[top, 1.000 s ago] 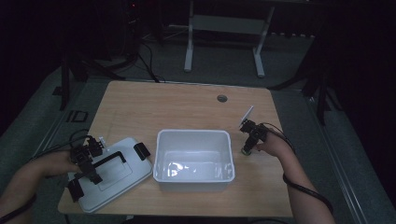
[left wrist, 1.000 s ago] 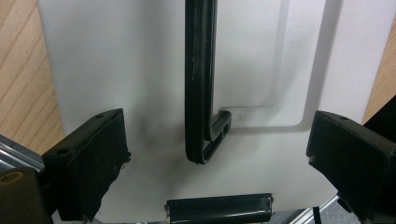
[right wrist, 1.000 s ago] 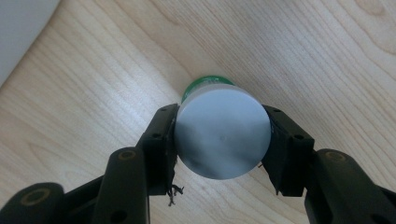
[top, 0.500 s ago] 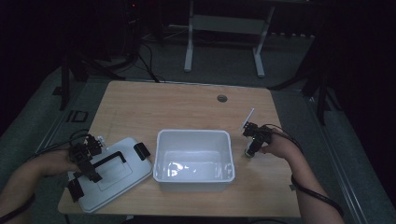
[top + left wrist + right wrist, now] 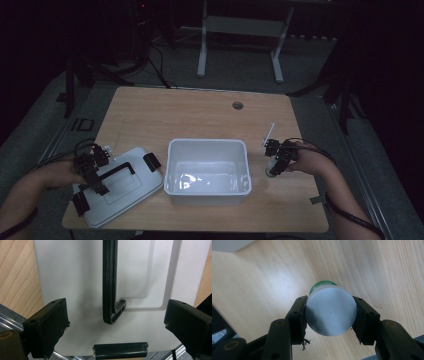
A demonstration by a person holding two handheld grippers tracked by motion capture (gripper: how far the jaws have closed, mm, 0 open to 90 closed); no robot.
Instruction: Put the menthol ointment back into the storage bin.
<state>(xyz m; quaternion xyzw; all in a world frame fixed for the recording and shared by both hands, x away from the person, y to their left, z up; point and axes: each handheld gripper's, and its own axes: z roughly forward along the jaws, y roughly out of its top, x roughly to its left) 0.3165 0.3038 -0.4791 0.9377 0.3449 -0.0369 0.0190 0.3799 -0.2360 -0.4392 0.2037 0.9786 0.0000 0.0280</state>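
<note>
A white open bin (image 5: 207, 192) stands at the table's front middle. Its white lid (image 5: 131, 192) with a black handle (image 5: 116, 172) lies flat to the left of it. My left gripper (image 5: 97, 182) hovers over that lid, jaws open wide, the handle (image 5: 110, 282) and a black latch (image 5: 120, 350) between them untouched. My right gripper (image 5: 272, 170) is to the right of the bin, shut on a small white bottle with a green cap (image 5: 329, 311). The bottle (image 5: 270, 170) is lifted off the wood, cap end pointing down.
A thin white stick (image 5: 268, 134) lies on the table just behind my right gripper. A round grommet hole (image 5: 237, 105) sits near the far edge. Bare wood stretches behind the bin. Dark floor, cables and a desk frame (image 5: 240, 40) lie beyond the table.
My right hand has moved toward the table's front and risen a little, carrying the bottle. The left hand and the lid have stayed put.
</note>
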